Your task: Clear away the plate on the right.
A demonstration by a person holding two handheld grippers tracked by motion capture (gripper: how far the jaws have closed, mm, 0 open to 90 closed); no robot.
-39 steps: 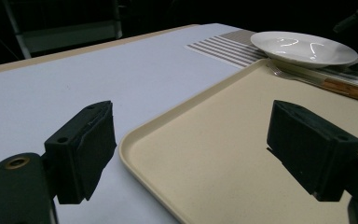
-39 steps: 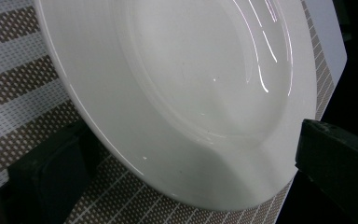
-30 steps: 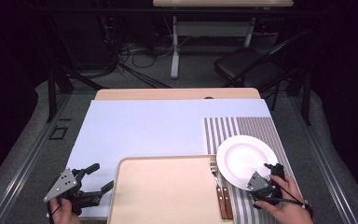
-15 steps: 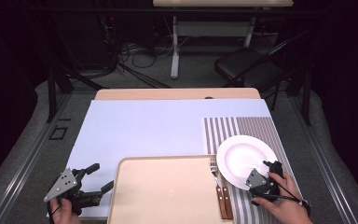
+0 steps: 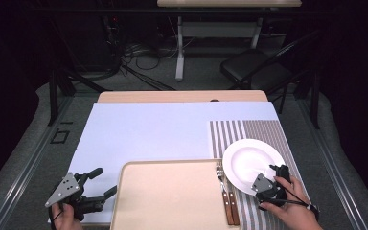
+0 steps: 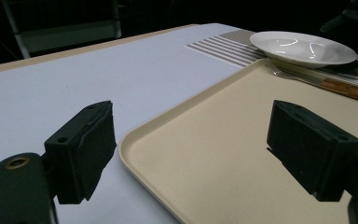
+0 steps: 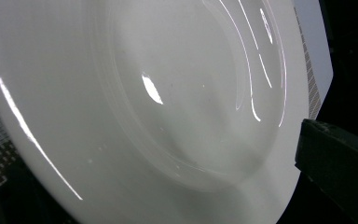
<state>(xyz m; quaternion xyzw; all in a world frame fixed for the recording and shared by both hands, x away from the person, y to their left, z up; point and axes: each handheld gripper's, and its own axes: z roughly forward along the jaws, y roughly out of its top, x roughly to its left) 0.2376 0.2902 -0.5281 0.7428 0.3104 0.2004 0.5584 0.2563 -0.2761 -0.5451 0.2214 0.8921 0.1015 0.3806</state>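
The white plate (image 5: 252, 164) sits flat on the striped mat (image 5: 263, 132), at about 4 o'clock on the table (image 5: 182, 97). Its left edge is just beside the fork (image 5: 219, 170) and touches or nearly touches the tray (image 5: 167, 196); I cannot tell which.

The right gripper (image 5: 267, 183) is at the plate's near rim, at about 5 o'clock on the plate. In the right gripper view the plate (image 7: 135, 107) is very close, with one black jaw at the right edge, off the plate. The other jaw is too dark to find, so I cannot tell if the gripper is pinching the rim or not.

The plate looks hard, shiny and smooth. I think it could slip, and it could break if it dropped. It is probably a bit heavy for a pinch at one edge. The rim is the only place to grab, with one jaw on top and one below.

It is round, so it has no long side and points no special way. Its bowl faces up.

The left gripper (image 5: 92, 189) rests at 7 o'clock, jaws wide apart and holding nothing, just beside the tray's left edge.
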